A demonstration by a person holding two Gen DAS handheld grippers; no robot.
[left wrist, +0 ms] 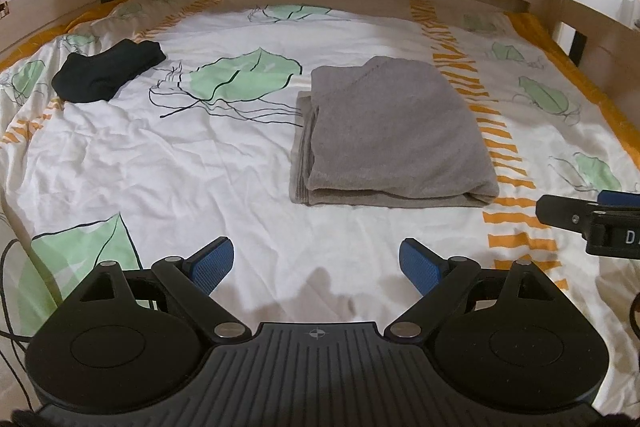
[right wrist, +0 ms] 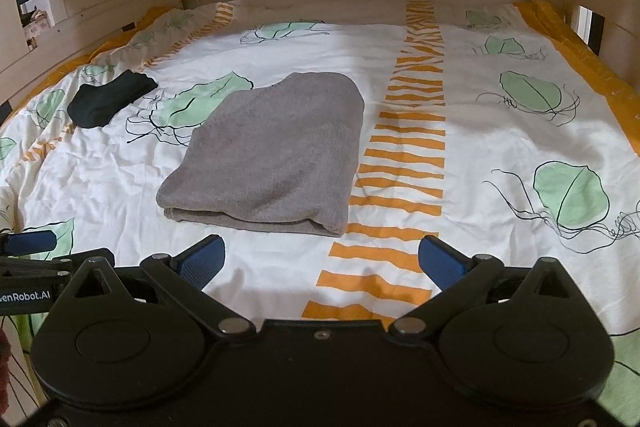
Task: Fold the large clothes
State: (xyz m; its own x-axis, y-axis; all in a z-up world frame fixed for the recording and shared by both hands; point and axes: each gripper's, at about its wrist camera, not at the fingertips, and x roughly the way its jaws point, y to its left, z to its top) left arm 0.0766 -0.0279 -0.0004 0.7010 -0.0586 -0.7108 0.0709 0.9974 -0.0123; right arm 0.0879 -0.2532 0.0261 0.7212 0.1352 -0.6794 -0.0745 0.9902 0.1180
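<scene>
Left wrist view: my left gripper (left wrist: 316,263) angled down over bedsheet (left wrist: 200,163), jaws wide, empty; right gripper (right wrist: 322,259) likewise; grey garment (left wrist: 392,135) folded ahead.

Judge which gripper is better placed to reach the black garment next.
Left. The black garment lies far left on the bed; the left gripper is open, and the right gripper is beyond the grey folded garment.

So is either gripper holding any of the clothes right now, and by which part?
Nothing is held. The left gripper and right gripper are open over the bedsheet, short of the folded grey garment.
</scene>
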